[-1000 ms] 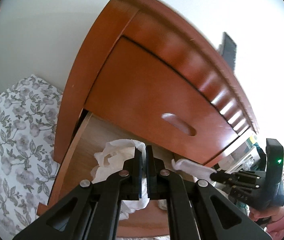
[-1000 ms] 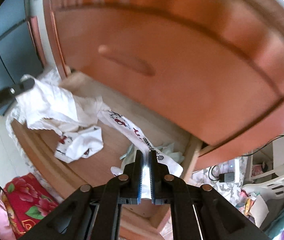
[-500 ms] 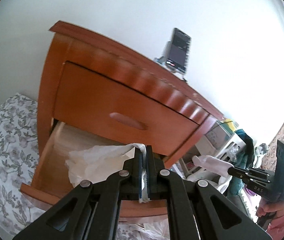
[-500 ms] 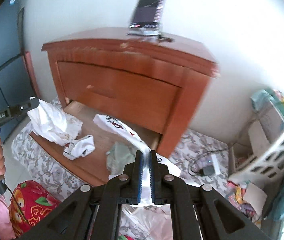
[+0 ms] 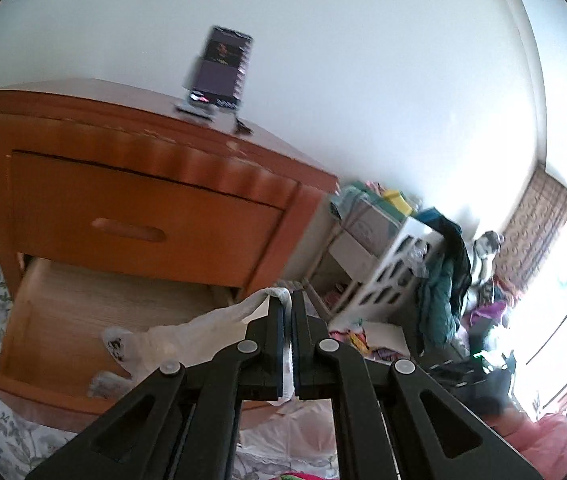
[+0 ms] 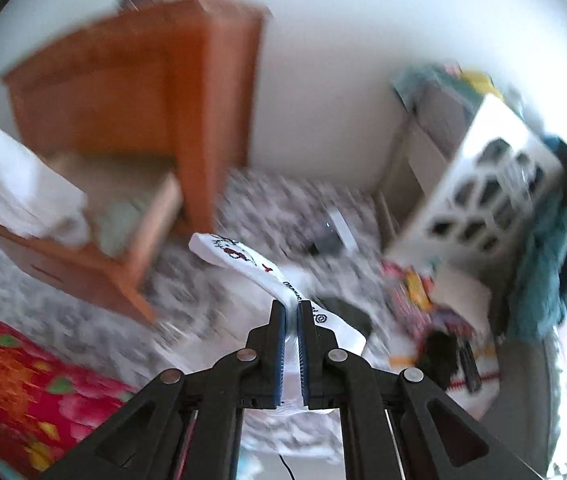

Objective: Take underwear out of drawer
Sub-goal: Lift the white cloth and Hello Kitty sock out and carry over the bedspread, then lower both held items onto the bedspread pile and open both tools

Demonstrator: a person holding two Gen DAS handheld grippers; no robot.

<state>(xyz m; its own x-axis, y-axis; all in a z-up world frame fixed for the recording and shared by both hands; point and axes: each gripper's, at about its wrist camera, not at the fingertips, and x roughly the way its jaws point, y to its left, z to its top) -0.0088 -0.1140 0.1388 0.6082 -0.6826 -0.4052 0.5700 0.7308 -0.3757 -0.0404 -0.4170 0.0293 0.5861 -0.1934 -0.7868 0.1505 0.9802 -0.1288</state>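
Left gripper [image 5: 291, 344] clamps white underwear [image 5: 187, 332] trailing toward eight o'clock over the open drawer [image 5: 43, 388]; right gripper [image 6: 291, 348] pinches printed white underwear [image 6: 243, 258] stretching toward eleven o'clock.

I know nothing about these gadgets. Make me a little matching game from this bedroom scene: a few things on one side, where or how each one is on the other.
Things:
1. phone
2. lower drawer
3. white underwear with print
4. dark teal garment

Places or states:
A. draped over a white basket
B. pulled open
C. propped up on top of the nightstand
D. pinched in the right gripper

Pairs: 1-C, 2-B, 3-D, 4-A
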